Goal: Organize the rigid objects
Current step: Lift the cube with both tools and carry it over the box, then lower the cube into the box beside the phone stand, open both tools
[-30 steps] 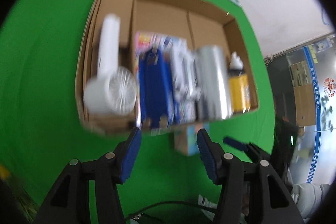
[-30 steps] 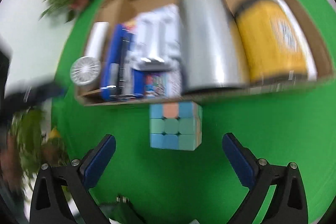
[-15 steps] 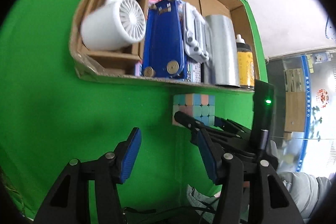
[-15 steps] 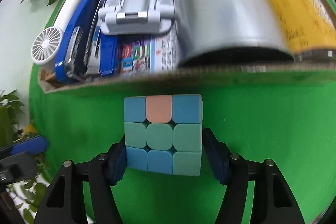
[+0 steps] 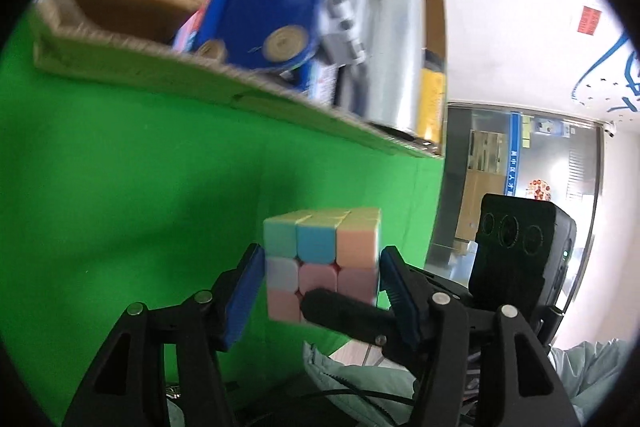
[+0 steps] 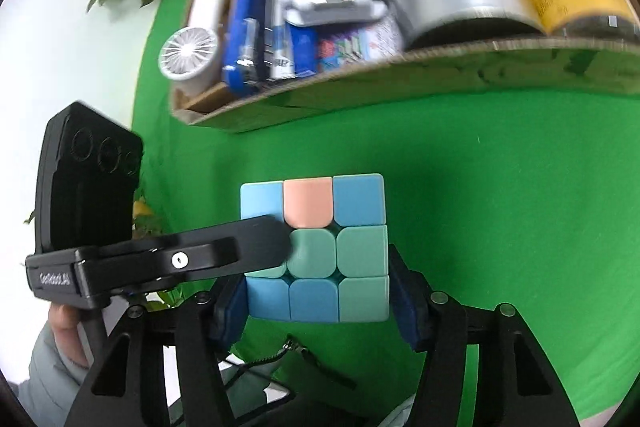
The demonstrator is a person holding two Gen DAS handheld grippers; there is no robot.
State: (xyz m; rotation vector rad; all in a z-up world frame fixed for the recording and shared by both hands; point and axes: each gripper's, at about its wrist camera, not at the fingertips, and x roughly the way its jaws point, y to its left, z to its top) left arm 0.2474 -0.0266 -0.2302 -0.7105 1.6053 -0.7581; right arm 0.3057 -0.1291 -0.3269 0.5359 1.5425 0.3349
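We see the puzzle cube (image 6: 316,251) clamped between our right gripper (image 6: 318,291) pads, whose jaws have just closed on it, near the cardboard box (image 6: 360,87) above the green bench (image 6: 500,187). Our left gripper (image 5: 320,291), jaws just widening, brackets the cube; contact is unclear.

The cube (image 6: 316,251) is set near the cardboard box (image 6: 360,83), in which a fan (image 6: 188,55) lies leftmost.

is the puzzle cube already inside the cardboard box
No, the puzzle cube sits outside the cardboard box, over the green cloth between the right gripper's blue pads.
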